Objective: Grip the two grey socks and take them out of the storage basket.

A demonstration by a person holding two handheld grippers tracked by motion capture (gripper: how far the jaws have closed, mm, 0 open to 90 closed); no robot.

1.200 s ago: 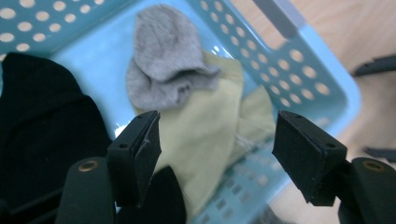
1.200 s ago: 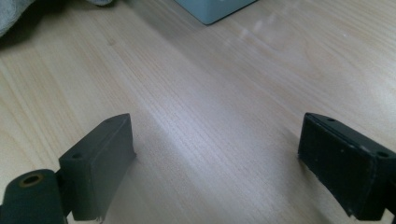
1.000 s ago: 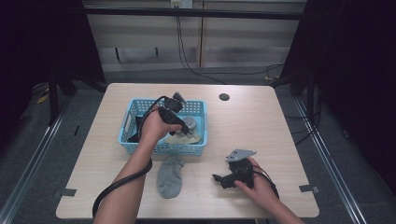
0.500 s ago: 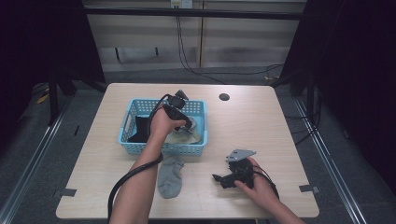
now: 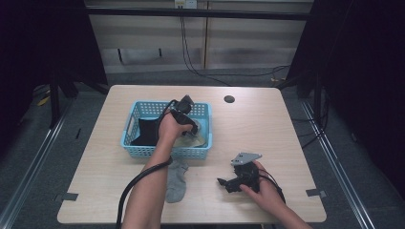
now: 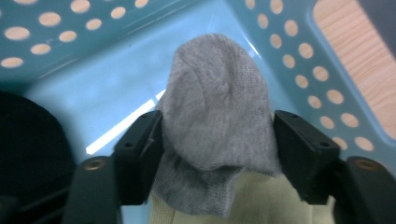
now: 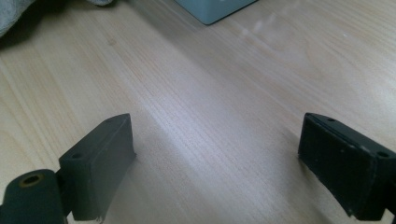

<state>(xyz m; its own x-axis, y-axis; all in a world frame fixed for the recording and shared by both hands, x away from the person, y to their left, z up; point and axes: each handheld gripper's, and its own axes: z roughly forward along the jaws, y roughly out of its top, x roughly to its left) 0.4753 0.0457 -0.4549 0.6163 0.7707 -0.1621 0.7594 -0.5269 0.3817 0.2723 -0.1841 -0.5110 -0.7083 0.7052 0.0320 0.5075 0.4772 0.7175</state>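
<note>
Reaching into the blue perforated basket (image 5: 200, 152) near the middle of the wooden table (image 5: 286, 129), the left gripper (image 5: 191, 128) points down at the basket's right half. Its own camera shows a grey sock (image 6: 217, 116) lying between the two black jaws, which stand partly apart on either side of the fabric; the cloth touches both inner faces, but whether it is truly pinched cannot be told. Under that sock, at the bottom of the left gripper view, lies a pale yellow cloth (image 6: 261, 200), also inside the basket, and a black garment (image 5: 143, 131) fills the basket's left half. The basket floor (image 6: 107, 93) shows bare light blue between these items. Just outside the basket, touching or almost touching its front wall, a second grey sock (image 5: 175, 179) lies flat on the table beside the person's left forearm. To the right of that sock and well apart from the basket, the right gripper (image 5: 228, 183) rests low over the tabletop in the person's right hand, jaws spread wide with only bare wood between them. A dark round hole (image 5: 229, 99) sits behind the basket to its right.
</note>
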